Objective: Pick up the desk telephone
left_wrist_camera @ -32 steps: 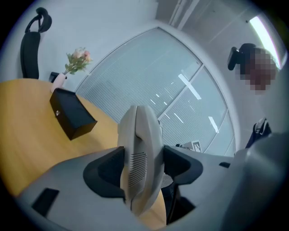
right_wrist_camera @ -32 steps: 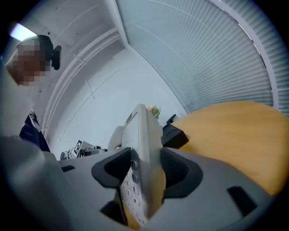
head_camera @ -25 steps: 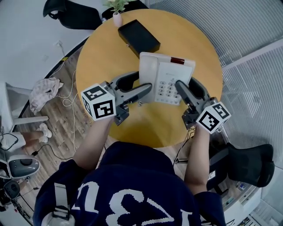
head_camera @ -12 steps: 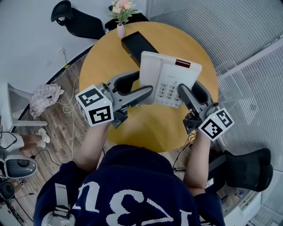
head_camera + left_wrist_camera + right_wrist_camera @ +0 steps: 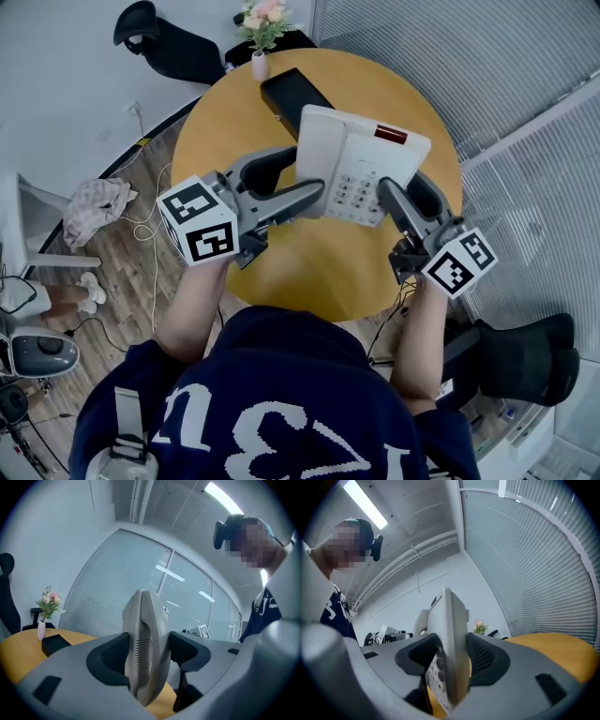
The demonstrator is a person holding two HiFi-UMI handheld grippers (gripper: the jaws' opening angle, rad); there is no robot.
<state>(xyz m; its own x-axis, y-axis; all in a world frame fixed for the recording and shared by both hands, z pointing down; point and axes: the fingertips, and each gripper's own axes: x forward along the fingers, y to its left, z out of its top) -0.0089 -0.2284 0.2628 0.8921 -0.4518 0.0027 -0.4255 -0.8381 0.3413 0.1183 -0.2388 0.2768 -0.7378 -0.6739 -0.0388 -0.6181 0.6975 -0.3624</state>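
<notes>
A person lifts the desk telephone (image 5: 361, 164) off a round wooden table (image 5: 309, 272), one gripper on each side. The left gripper (image 5: 311, 178) is clamped on the phone's left edge, where the handset lies. Its own view shows the pale body standing on edge between the dark pads, both pressing on it (image 5: 147, 653). The right gripper (image 5: 398, 183) has hold of the right edge beside the keypad. Its jaws stand fairly wide, and the slab with its buttons is pinched between them (image 5: 452, 660).

A second ago the phone sat lower, its far left corner just meeting the black box (image 5: 292, 94). Now it has risen with both grippers and hangs above the middle of the tabletop. It looks larger in the head view and covers the near end of the box. Bare wood shows beneath its lower edge in both gripper views. The grip on each side has not changed.

At the table's far edge stands a small vase of flowers (image 5: 260, 61), with a black chair (image 5: 169, 42) beyond it. A crumpled cloth (image 5: 94, 206) lies on the floor to the left.
</notes>
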